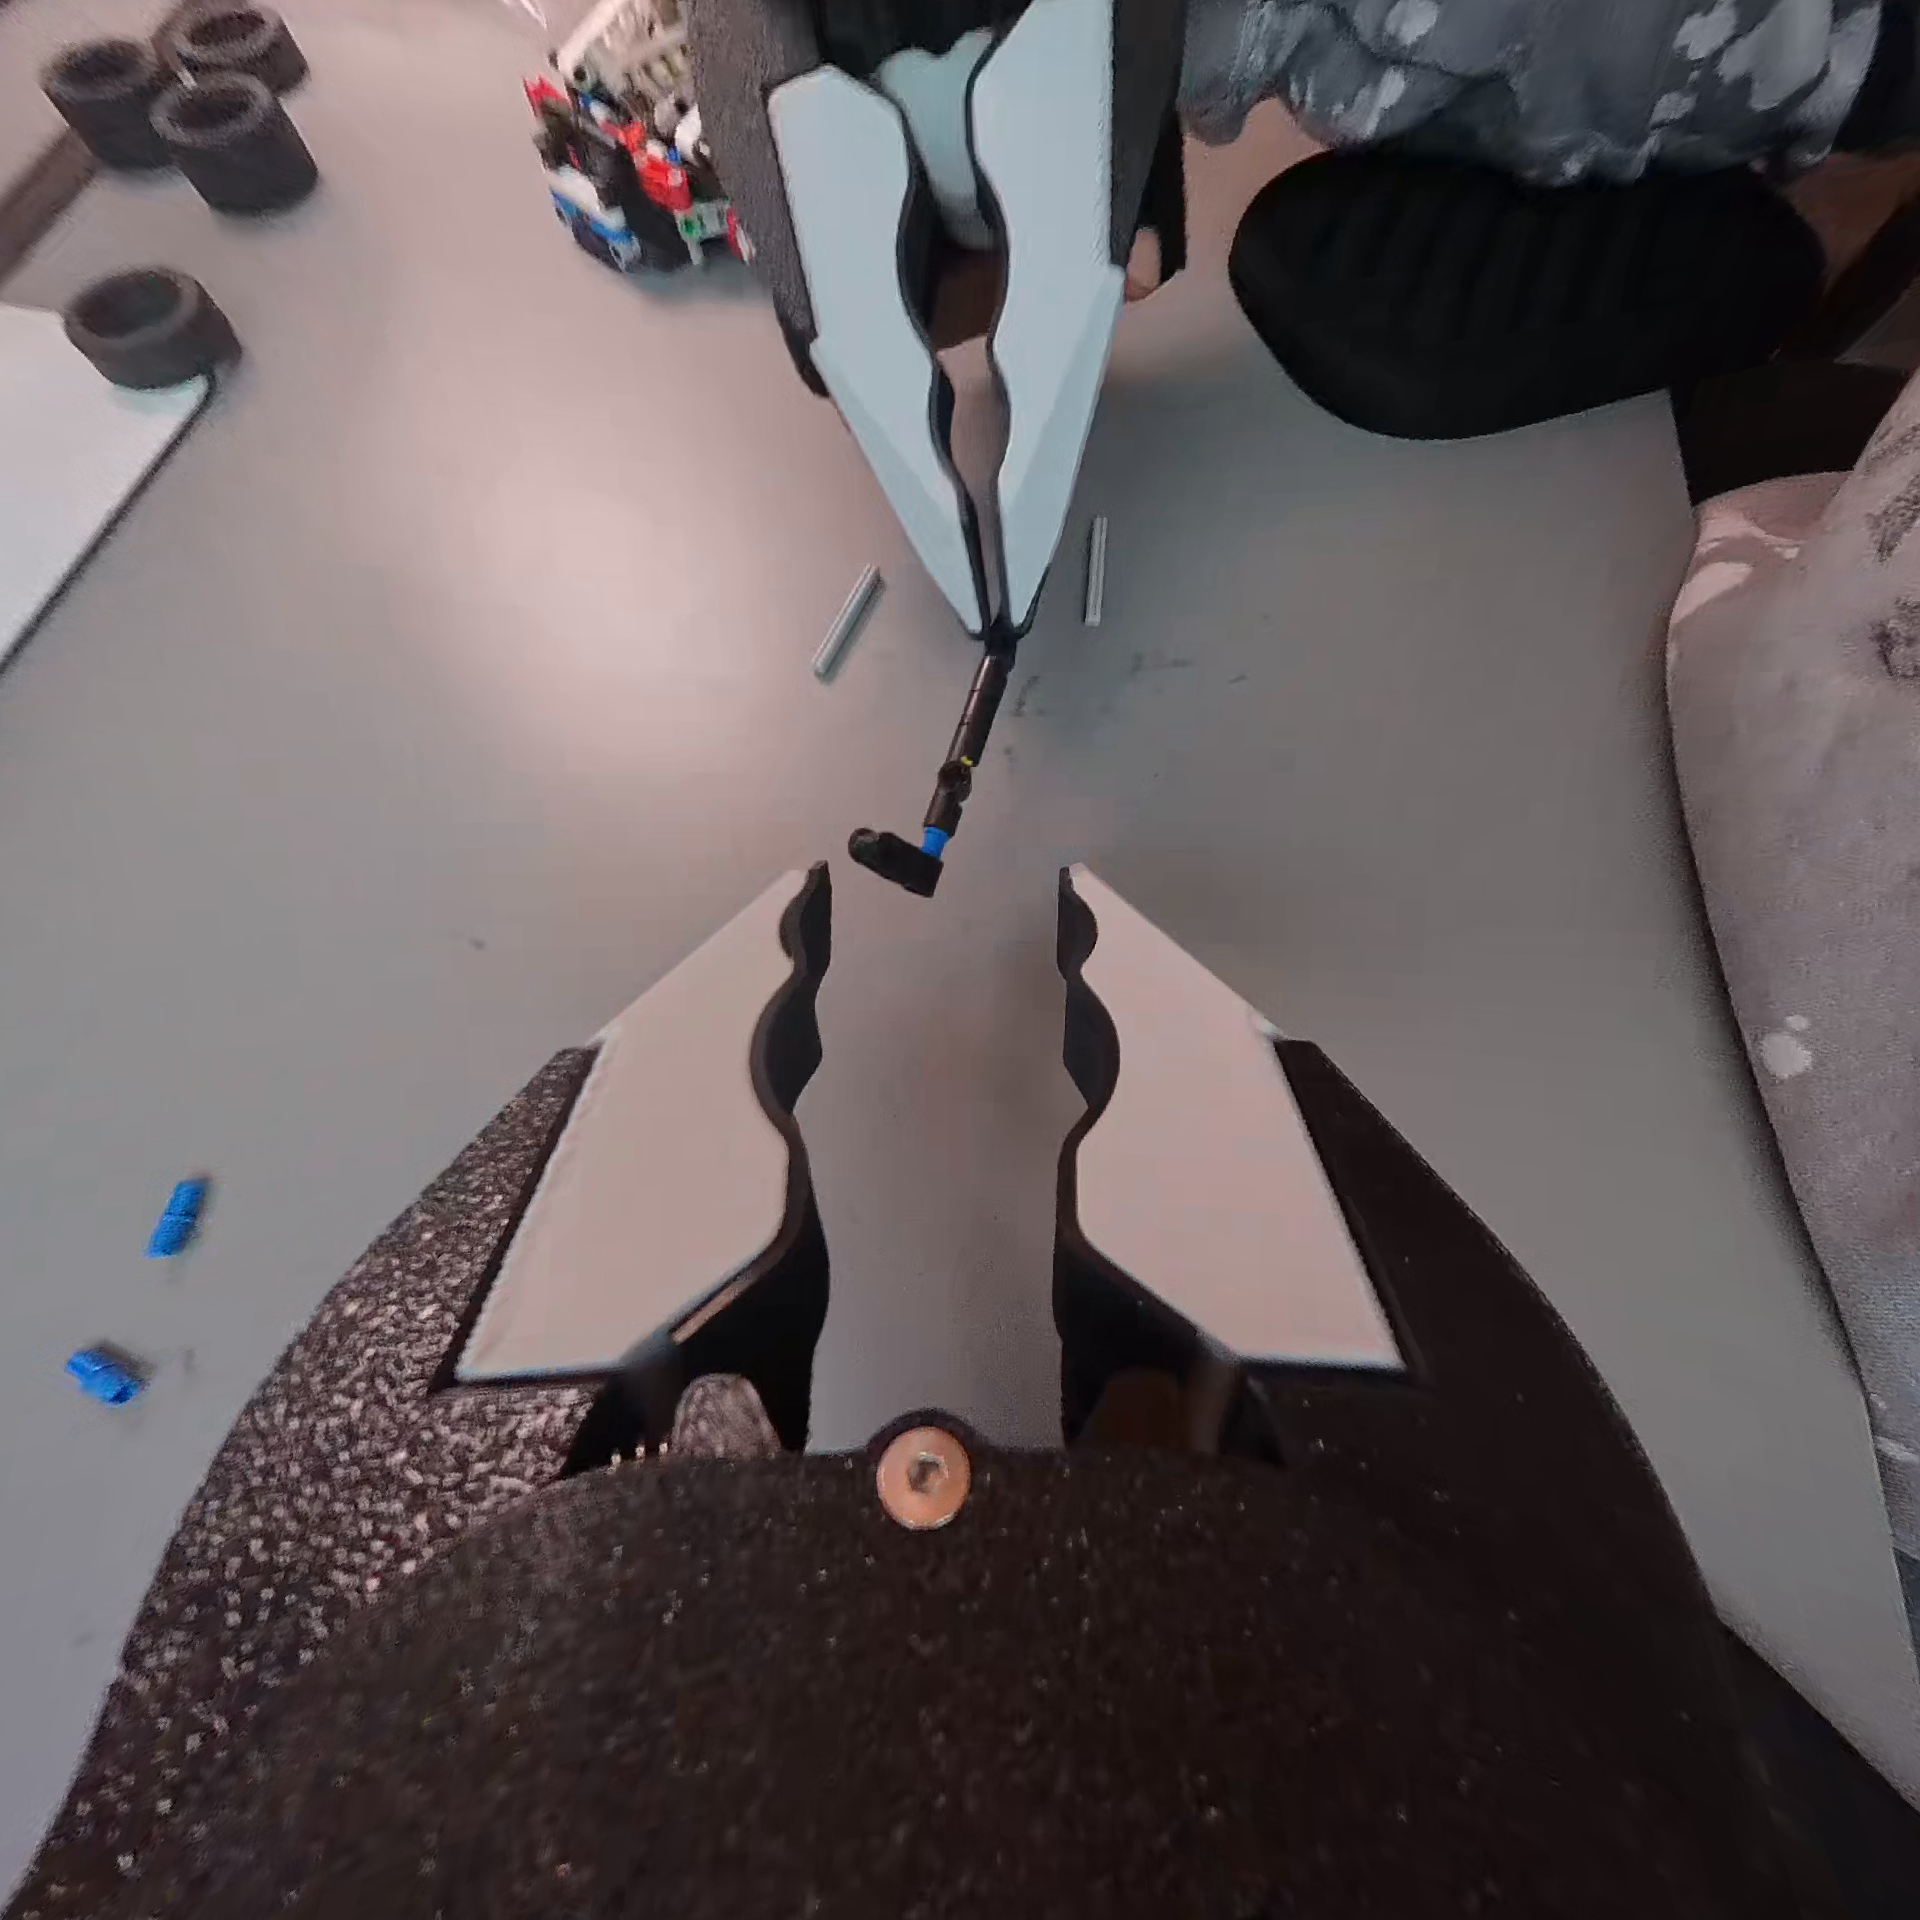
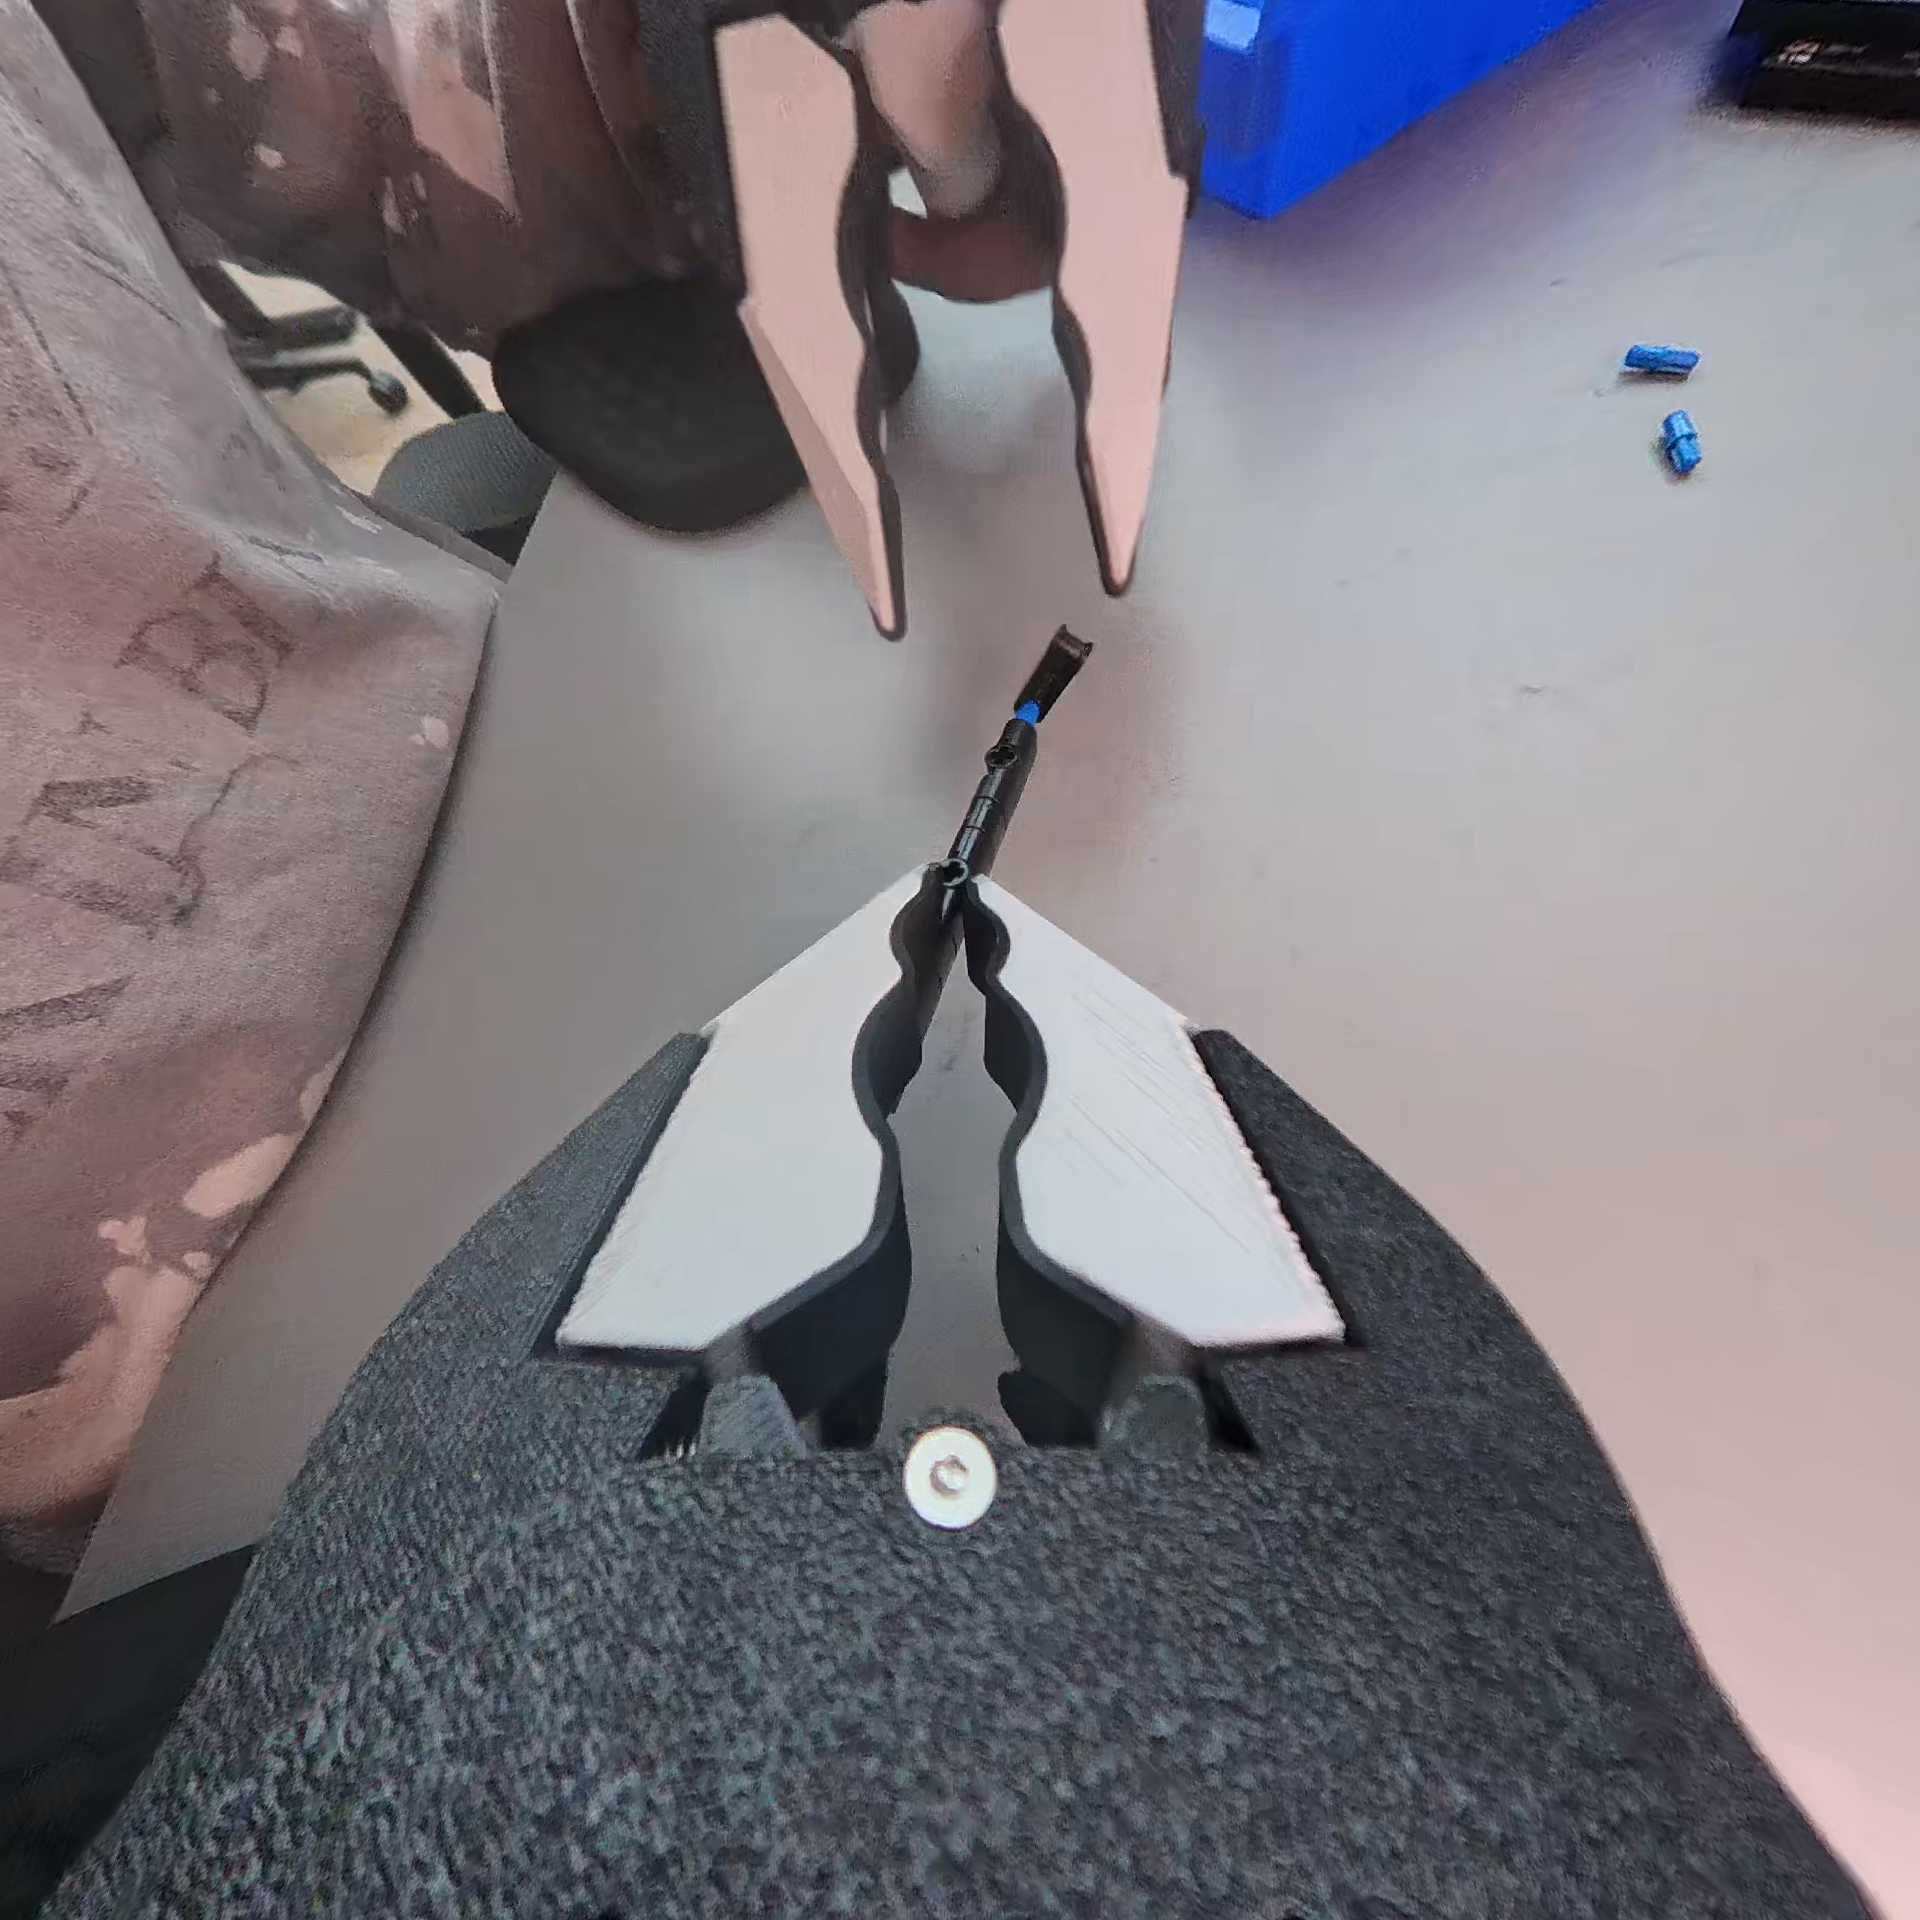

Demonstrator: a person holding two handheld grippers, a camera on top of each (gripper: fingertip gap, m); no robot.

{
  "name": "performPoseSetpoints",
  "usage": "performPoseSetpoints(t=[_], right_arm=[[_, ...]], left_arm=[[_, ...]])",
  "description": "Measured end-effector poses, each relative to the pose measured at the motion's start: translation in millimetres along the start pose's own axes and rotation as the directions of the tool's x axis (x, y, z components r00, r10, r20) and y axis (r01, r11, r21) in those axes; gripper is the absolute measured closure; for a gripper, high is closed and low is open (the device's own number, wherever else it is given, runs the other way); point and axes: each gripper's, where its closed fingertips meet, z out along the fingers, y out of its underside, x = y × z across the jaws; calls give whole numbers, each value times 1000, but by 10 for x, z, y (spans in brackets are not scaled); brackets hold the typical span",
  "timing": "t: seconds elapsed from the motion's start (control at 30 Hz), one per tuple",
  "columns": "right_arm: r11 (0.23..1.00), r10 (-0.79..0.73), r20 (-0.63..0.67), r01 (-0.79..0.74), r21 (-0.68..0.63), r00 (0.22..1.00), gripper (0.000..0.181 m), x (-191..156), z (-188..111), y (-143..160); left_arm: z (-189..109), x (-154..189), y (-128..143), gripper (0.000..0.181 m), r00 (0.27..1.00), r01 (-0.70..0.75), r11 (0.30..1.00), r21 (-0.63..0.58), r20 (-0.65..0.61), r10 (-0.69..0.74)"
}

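My right gripper is shut on the near end of a thin black rod assembly. The rod carries a black connector joined by a blue pin, with a bent black end piece at its far tip. In the left wrist view the right gripper comes in from the top, holding the same rod above the grey table. My left gripper is open and empty, its fingertips just short of the rod's bent end piece. It also shows open at the top of the right wrist view.
Two blue pins lie at the left of the table, also seen in the right wrist view. Two grey axles lie near the right gripper. Black tyres and a heap of coloured parts sit far back. A blue bin stands far right. A person's patterned sleeve borders the table edge. The left gripper's tips are roughly 7 cm from the right gripper's.
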Motion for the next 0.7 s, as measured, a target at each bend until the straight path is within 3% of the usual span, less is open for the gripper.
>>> performPoseSetpoints(t=[0.03, 0.13, 0.2, 0.23, 0.37, 0.47, 0.7], right_arm=[[1000, 5, 19, -5, 27, 1000, 178, -27, -14, -25], [995, -9, 76, 2, 97, 997, 178, -136, -82, -115], [994, -19, 76, 10, 109, 997, 178, -142, -123, -128], [993, -19, 71, 11, 114, 997, 178, -136, -138, -129], [997, -68, -22, 69, 42, 997, 169, -51, -96, -62], [989, -144, -80, 147, 34, 986, 156, -89, -4, -198], [927, -375, -262, 357, -114, 889, 174, 12, 191, -266]], left_arm=[[39, -7, 3, 141, 999, 38, 999, 6, -39, -38], [94, 17, -102, 148, 973, 178, 981, 76, -164, -164], [81, 63, -167, 170, 946, 250, 963, 101, -235, -221], [61, 94, -204, 172, 940, 258, 959, 115, -258, -222], [60, 84, -245, 176, 960, 220, 966, 134, -205, -190], [100, 130, -273, 176, 962, 212, 967, 139, -204, -181], [165, 92, -312, 176, 971, 205, 971, 126, -155, -185]])
